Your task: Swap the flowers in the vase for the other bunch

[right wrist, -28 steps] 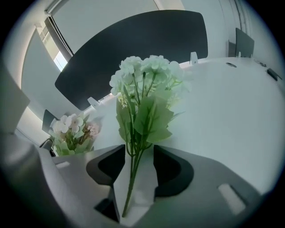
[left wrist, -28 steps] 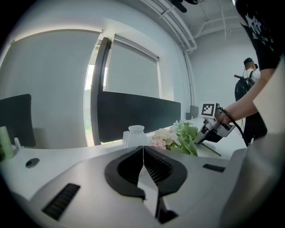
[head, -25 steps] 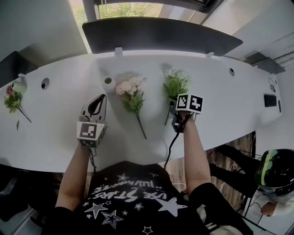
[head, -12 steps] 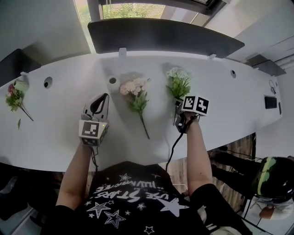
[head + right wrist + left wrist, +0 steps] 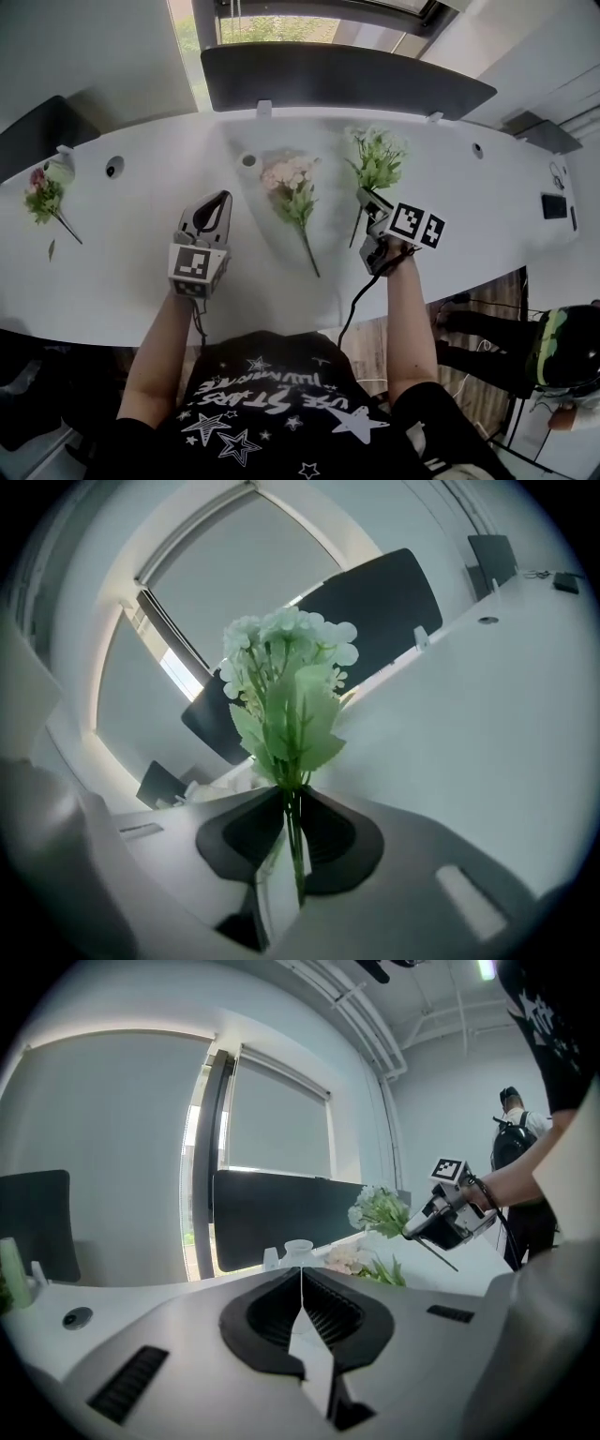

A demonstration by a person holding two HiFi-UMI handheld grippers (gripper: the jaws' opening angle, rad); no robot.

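Observation:
My right gripper (image 5: 368, 202) has the stems of the white-and-green bunch (image 5: 377, 157) between its jaws, which are still closing and press on them. The bunch (image 5: 286, 691) stands up from the right gripper (image 5: 289, 808), lifted off the table. A pink bunch (image 5: 292, 185) lies flat on the white table (image 5: 469, 216), left of it. The small white vase (image 5: 247, 160) stands behind, with no flowers showing in its mouth. My left gripper (image 5: 214, 211) hovers shut and holds nothing, pointing toward the vase (image 5: 298, 1252).
A third bunch with pink-red blooms (image 5: 45, 199) lies at the table's far left. A dark screen panel (image 5: 347, 80) runs along the back edge. Round cable holes (image 5: 113, 168) dot the tabletop. A person in a helmet (image 5: 562, 347) is at lower right.
The right gripper has closed on the white-and-green bunch's stems and raised the bunch off the table, tilting upward. The left gripper has barely moved.

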